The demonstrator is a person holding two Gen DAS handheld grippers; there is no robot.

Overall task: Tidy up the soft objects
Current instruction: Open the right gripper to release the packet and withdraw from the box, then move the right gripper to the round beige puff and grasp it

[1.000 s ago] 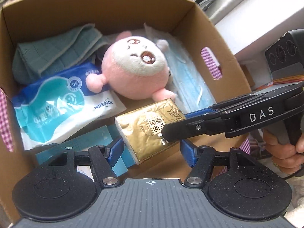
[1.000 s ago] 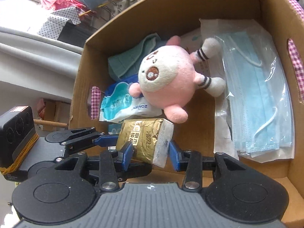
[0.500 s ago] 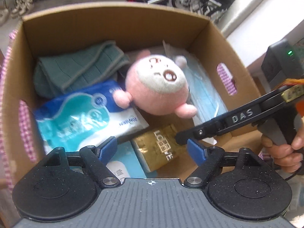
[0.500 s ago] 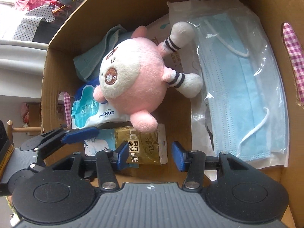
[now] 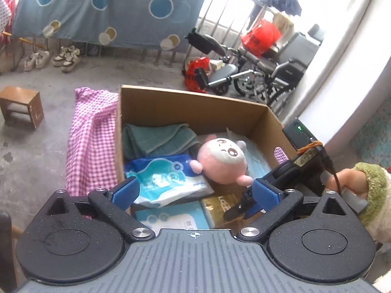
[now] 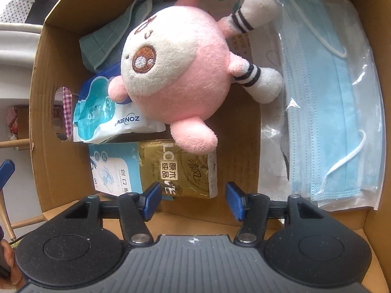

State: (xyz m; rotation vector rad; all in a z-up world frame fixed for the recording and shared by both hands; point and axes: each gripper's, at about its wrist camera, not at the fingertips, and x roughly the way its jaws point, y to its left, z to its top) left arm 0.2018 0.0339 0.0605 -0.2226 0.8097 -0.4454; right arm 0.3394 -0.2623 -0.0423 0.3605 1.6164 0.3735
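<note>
An open cardboard box (image 6: 61, 7) holds a pink plush (image 6: 176, 68), a wet-wipes pack (image 6: 102, 112), a green towel (image 6: 110, 39) and bagged blue face masks (image 6: 325, 92). A gold tissue pack (image 6: 180, 168) lies flat on the box floor beside a light blue plaster box (image 6: 114, 168). My right gripper (image 6: 194, 196) hangs over the pack's near edge, its jaws opening, pads off it. My left gripper (image 5: 195, 193) stands back above the box's near side, jaws opening wide with nothing between them. The right gripper (image 5: 234, 211) reaches in from the right.
A pink checked cloth (image 5: 90, 136) drapes beside the box (image 5: 185, 105) on the left. Behind it are a concrete floor with a small wooden stool (image 5: 20, 106), shoes (image 5: 51, 58) and wheelchairs (image 5: 256, 70). A hand in a green cuff (image 5: 361, 183) holds the right gripper.
The gold tissue pack, held between both grippers a second ago, now lies on the box floor. The left gripper pulled back and up, widening its jaws. The right gripper sank lower and opened.
</note>
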